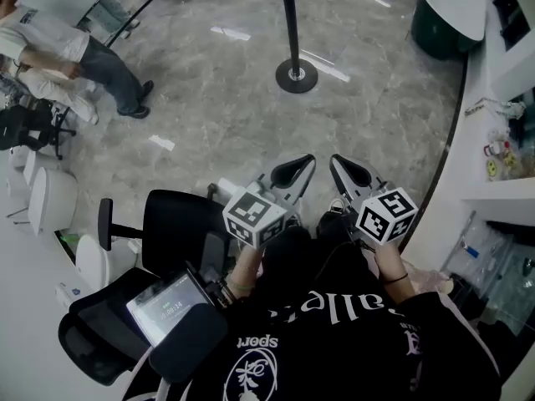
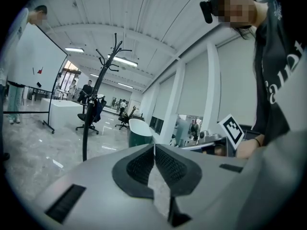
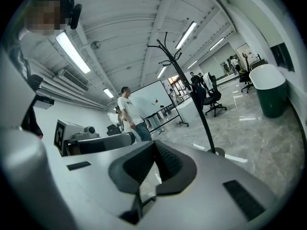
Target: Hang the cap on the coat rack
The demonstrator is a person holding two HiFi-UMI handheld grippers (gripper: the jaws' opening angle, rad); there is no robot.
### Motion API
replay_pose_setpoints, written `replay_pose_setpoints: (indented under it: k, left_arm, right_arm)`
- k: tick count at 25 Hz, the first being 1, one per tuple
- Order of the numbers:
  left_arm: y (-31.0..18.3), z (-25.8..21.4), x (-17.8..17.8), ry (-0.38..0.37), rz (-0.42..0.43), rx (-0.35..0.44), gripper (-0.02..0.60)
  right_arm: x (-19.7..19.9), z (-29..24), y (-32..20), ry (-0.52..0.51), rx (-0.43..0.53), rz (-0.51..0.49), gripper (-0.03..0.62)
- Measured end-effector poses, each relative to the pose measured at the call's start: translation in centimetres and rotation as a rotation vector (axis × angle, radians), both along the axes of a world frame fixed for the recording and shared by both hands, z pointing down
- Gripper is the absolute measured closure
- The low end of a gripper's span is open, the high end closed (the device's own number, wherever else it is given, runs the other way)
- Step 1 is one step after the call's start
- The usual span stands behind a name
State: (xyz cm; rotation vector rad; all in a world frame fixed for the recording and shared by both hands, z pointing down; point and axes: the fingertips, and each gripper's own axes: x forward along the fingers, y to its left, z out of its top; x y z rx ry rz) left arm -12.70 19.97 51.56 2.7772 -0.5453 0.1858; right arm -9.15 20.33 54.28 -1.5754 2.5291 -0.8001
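Observation:
The black coat rack [image 1: 290, 23] stands on its round base [image 1: 296, 75] on the marble floor ahead of me. Its hooked top [image 2: 111, 56] shows in the left gripper view, and its top [image 3: 168, 49] and pole show in the right gripper view. My left gripper [image 1: 305, 164] and right gripper [image 1: 338, 161] are held side by side, low and close to my body, well short of the rack. The left gripper [image 2: 154, 150] has its jaws together with nothing between them. The right gripper [image 3: 154, 145] is likewise shut and empty. I can make out no cap in any view.
A black office chair [image 1: 180, 224] stands just left of me, with white stools [image 1: 50, 199] beyond it. A person [image 1: 67, 57] stands at the far left near a whiteboard [image 2: 33, 66]. A green and white tub [image 1: 447, 11] and a curved white counter [image 1: 476, 140] lie to the right.

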Motion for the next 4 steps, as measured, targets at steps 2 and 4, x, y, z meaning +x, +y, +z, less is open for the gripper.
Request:
replay_pose_setpoints:
  k: [2,4]
  left_arm:
    - [0.5,-0.2,-0.8,0.006,0.016,0.007,0.581]
    - [0.9,-0.6,-1.5,0.007,0.03,0.007,0.581]
  right_arm:
    - [-0.8,-0.1,0.4,0.005,-0.002,0.01,0.577]
    - [-1.6,-0.3,0.8,0.01,-0.001,0.023,0.577]
